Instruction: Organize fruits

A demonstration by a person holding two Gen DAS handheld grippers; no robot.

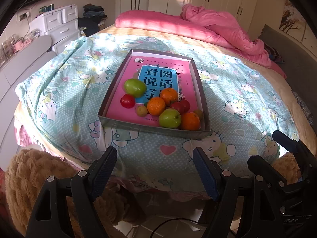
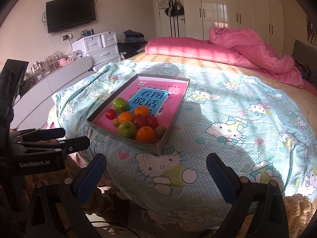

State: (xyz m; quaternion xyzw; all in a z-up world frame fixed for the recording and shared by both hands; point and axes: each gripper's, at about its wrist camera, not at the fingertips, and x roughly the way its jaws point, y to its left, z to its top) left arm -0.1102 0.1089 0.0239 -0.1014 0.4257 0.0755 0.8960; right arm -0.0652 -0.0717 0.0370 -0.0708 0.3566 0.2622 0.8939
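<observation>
While the round, shiny fruits (image 1: 158,107) sit bunched at the near end of a flat cardboard tray (image 1: 152,127) on the soft cat-print sheet (image 1: 59,91), both tongs tilt down at six o'clock. The left gripper (image 1: 154,170) is apart and empty. The right gripper (image 2: 156,176) is apart, empty too. Only the right view shows a TV (image 2: 70,12).

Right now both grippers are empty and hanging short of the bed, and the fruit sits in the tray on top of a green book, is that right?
Not quite: the book under the fruit is pink with a blue title panel, not green, as the left wrist view shows. The rest holds: the left gripper and the right gripper are empty, short of the tray.
</observation>
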